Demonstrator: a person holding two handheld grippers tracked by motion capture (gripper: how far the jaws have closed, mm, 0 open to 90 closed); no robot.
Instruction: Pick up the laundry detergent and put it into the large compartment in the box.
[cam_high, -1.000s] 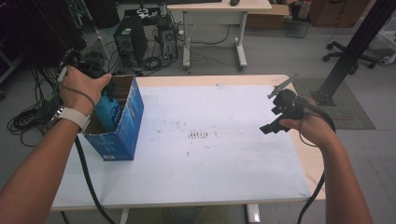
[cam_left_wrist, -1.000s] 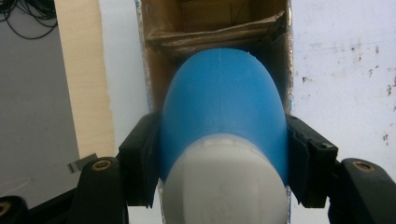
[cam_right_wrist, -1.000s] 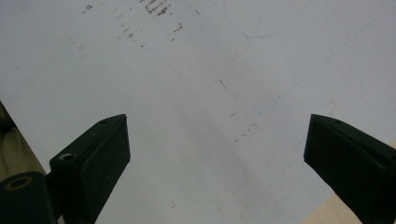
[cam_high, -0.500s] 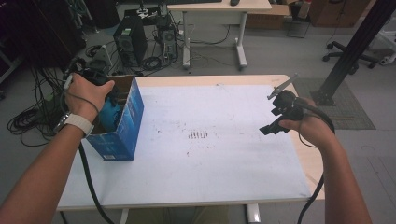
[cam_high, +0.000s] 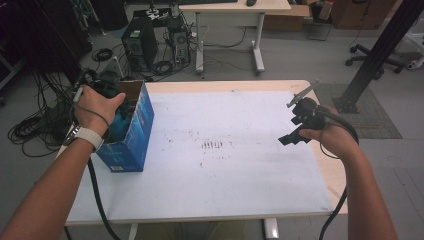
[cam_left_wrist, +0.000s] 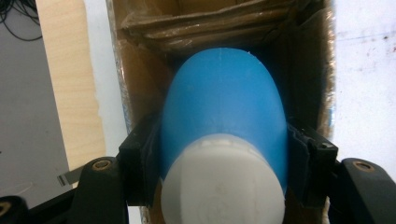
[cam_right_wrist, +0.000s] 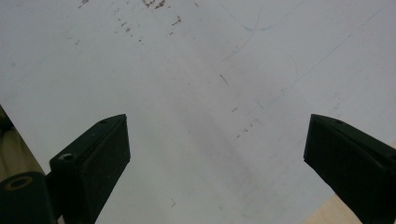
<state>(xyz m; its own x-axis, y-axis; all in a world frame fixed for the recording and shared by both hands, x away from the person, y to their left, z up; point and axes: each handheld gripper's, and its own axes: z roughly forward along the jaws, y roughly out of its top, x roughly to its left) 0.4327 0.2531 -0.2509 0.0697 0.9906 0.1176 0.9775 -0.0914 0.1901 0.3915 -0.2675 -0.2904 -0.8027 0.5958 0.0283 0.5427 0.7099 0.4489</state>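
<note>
blue bottle (cam_left_wrist: 224, 107) | inside box (cam_high: 131, 145) | left tool (cam_left_wrist: 224, 177) pinching it | right tool (cam_right_wrist: 215, 154) spread

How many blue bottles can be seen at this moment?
1. The blue bottle with a white cap sits between the left gripper jaws, inside the open blue box at the table's left edge. Others may lie hidden deeper in the box.

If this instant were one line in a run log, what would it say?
left tongs: shut on blue plastic bottle with white cap | bottle: inside open blue cardboard box | right tongs: open, above white tabletop
</note>
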